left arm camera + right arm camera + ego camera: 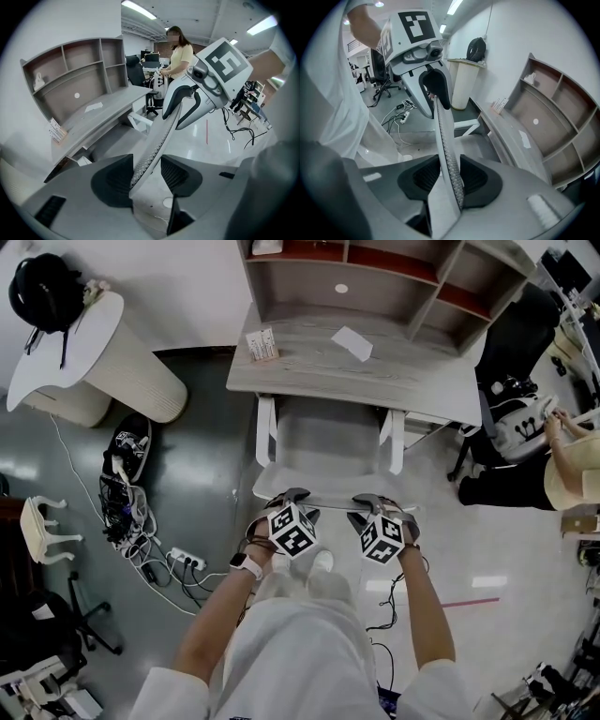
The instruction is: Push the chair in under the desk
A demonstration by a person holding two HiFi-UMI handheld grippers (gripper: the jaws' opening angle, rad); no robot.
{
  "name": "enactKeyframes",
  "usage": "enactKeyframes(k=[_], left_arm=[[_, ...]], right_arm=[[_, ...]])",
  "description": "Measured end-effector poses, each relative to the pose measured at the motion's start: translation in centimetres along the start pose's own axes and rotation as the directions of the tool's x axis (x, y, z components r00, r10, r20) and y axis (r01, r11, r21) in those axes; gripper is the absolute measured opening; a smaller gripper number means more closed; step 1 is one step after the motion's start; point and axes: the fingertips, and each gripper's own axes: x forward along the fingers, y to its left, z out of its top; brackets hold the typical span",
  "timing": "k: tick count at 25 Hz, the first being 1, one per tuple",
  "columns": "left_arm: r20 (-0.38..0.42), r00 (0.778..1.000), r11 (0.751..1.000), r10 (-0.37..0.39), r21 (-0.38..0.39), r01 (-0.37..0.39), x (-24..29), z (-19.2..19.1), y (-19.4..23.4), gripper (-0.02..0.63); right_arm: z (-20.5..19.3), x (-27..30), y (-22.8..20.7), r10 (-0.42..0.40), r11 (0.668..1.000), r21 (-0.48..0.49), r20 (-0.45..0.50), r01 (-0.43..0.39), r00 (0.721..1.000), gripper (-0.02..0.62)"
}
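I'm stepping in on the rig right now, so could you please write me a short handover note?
Left gripper: closed on the backrest at its top edge, left side.
Right gripper: closed on the same edge, right side.
Chair: faces the desk, front of the seat already under the desktop, the rest sticking out.
Done: both grips set, chair partly in.
Left: push it forward, probably until the backrest nears the desk edge, then release.

A glossy dark floor (56, 446) meets a white wall (187, 277), with strip lights (138, 9) overhead.
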Motion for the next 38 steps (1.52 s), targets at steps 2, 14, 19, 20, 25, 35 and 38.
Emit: enactKeyframes(k=[2, 14, 19, 20, 25, 35, 38], left_arm=[[-0.001, 1.0, 1.0, -0.001, 0.001, 0.001, 0.1, 0.3, 0.4, 0.184], [0.015, 1.0, 1.0, 0.005, 0.01, -0.005, 1.0, 1.8, 3.7, 0.186], [0.021, 1.0, 1.0, 0.005, 0.018, -0.005, 1.3, 2.6, 5.7, 0.186], [0.022, 1.0, 1.0, 0.006, 0.02, -0.007, 1.4, 2.7, 6.2, 0.187], [0.021, 1.0, 1.0, -0.001, 0.029, 0.001, 2.1, 3.8, 8.4, 0.187], [0.031, 0.999, 0.999, 0.01, 0.038, -0.011, 3.2, 5.7, 12.7, 0.19], [0.032, 0.999, 0.999, 0.01, 0.038, -0.011, 3.5, 6.2, 13.8, 0.192]], right_arm=[[0.0, 0.1, -0.5, -0.008, 1.0, 0.0, 0.001, 0.008, 1.0, 0.144], [0.9, 1.4, -3.9, -0.053, 0.999, -0.012, 0.0, 0.053, 0.999, 0.144], [1.7, 2.1, -5.8, -0.083, 0.996, -0.015, -0.001, 0.083, 0.997, 0.146], [1.8, 2.3, -6.2, -0.087, 0.996, -0.014, -0.002, 0.086, 0.996, 0.146], [2.3, 3.2, -8.4, -0.109, 0.994, -0.017, -0.005, 0.109, 0.994, 0.146], [3.4, 4.7, -12.8, -0.146, 0.988, -0.043, -0.002, 0.146, 0.989, 0.143], [3.7, 5.2, -13.8, -0.152, 0.987, -0.048, -0.001, 0.152, 0.988, 0.141]])
